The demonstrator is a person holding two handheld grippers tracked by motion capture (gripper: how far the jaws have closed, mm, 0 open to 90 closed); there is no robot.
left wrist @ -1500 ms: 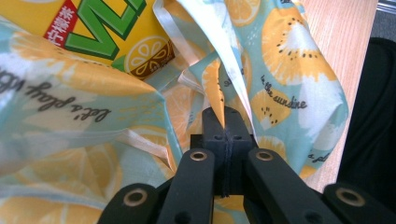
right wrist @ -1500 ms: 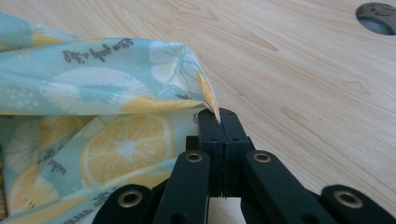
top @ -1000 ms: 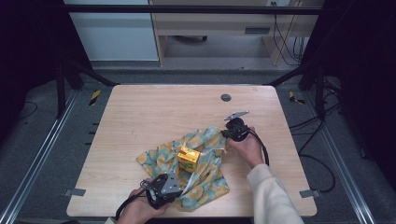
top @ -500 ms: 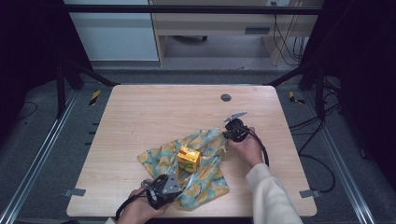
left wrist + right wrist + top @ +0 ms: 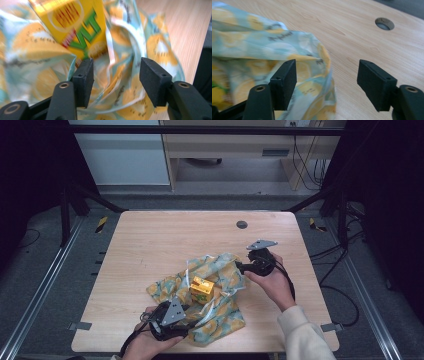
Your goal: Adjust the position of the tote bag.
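A cloth printed with lemons [image 5: 220,270] lies rumpled on the wooden table [image 5: 150,245], and a yellow drink carton [image 5: 201,290] stands on its middle. My left gripper [image 5: 192,310] is at the cloth's near edge and points at the carton [image 5: 72,22]. Its jaws [image 5: 116,75] have just been opening, and a loose fold of cloth [image 5: 125,50] lies between them unpressed. My right gripper [image 5: 240,267] is at the cloth's right edge. It [image 5: 329,82] has also just been opening; the cloth's hem [image 5: 312,65] rests by one jaw, with bare table between the jaws.
A round cable hole [image 5: 242,224] sits in the table behind the right gripper and appears again as the hole [image 5: 384,23] in the right gripper view. Bare wood spreads to the left and back. Dark frame posts stand at both sides of the table.
Both grippers have lifted slightly, the right one drawing a little away from the cloth's right corner. The cloth has slackened around the carton, which stays in place.
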